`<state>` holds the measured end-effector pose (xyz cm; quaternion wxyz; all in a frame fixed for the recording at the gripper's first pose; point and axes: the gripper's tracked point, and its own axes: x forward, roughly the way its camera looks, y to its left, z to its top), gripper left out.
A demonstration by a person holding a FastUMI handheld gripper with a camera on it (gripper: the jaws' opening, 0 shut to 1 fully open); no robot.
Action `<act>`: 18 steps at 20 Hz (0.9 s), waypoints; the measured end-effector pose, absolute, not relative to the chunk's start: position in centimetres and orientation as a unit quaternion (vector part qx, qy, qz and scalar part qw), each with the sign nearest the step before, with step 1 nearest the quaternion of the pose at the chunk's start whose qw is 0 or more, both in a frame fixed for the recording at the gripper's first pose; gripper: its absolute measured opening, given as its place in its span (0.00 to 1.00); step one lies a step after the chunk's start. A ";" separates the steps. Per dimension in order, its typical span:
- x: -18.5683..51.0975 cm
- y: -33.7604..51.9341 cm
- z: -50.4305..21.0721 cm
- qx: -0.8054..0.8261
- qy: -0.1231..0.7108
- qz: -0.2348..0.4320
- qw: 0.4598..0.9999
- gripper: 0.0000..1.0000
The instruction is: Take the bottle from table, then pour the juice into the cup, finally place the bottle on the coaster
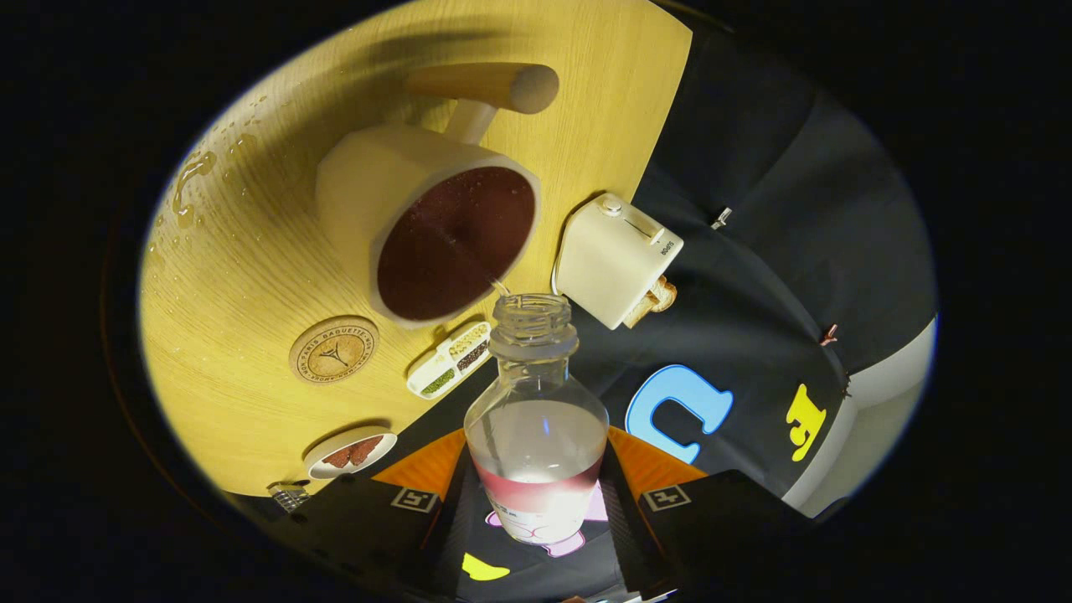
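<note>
My gripper (536,490) is shut on a clear plastic bottle (536,435) whose body sits between the two fingers. The bottle has no cap, holds a little clear liquid and carries a pink label near its base. It is tilted, with its open mouth (533,308) close to the rim of a cream cup (419,218) with a wooden handle. The cup holds dark reddish juice (456,243). A thin stream runs from the bottle's mouth toward the cup. A round cork coaster (333,349) lies on the wooden table (251,276) beside the cup.
A cream toaster (618,260) with bread slices stands past the bottle's mouth at the table's edge. A small white tray (449,360) of seeds lies between coaster and bottle. A small dish (350,452) sits near the left finger. Water drops (193,180) wet the table beyond the cup.
</note>
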<state>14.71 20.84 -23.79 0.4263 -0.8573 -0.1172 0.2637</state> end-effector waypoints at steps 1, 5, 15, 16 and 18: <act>14.7 20.9 -23.7 -0.859 -0.117 0.264 0.422 0.73; 14.3 21.1 -23.3 -0.864 -0.118 0.262 0.414 0.73; 14.0 21.1 -23.0 -0.873 -0.100 0.253 0.404 0.73; 14.0 21.0 -23.0 -0.873 -0.098 0.254 0.404 0.73; 13.9 20.9 -23.1 -0.872 -0.097 0.256 0.406 0.73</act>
